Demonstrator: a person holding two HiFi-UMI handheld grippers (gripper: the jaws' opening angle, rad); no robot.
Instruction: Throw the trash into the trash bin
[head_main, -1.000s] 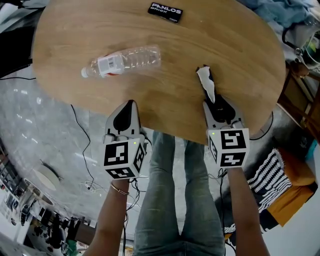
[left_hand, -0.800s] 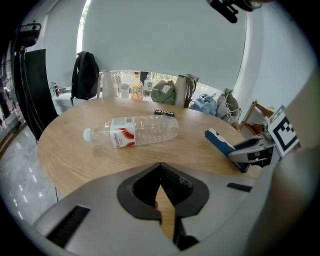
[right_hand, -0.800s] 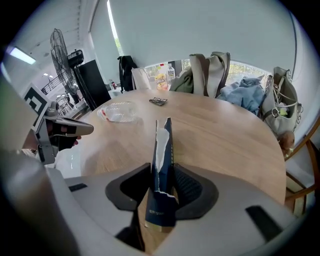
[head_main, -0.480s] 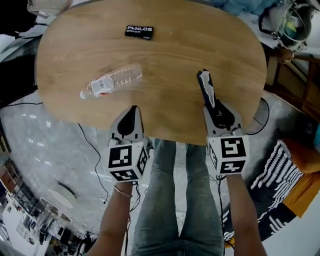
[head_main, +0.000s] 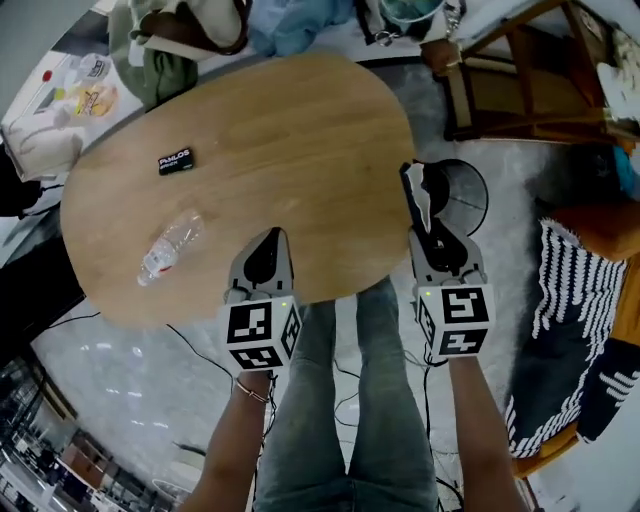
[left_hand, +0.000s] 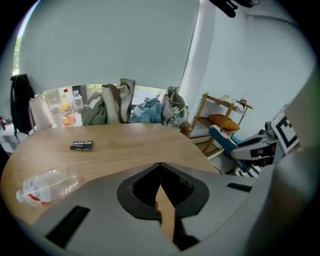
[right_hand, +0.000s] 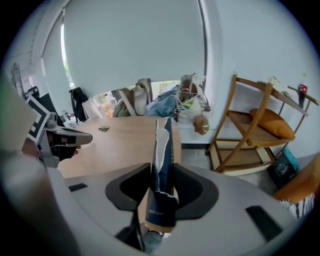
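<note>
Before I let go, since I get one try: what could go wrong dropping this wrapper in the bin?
The right gripper, fingers just closed tighter, pinches only the bottom of the wrapper; its long end could flutter past the bin.
In the head view the wrapper lines up with the bin's rim, not its middle; released here, it may miss.

An oval wooden table (head_main: 300, 140) stands on a glossy grey floor (head_main: 120, 350). On its top a clear plastic bottle (head_main: 170, 248) lies on its side near the left edge. A small black packet (head_main: 174, 161) with white print lies flat, apart from it, toward the far side.
</note>
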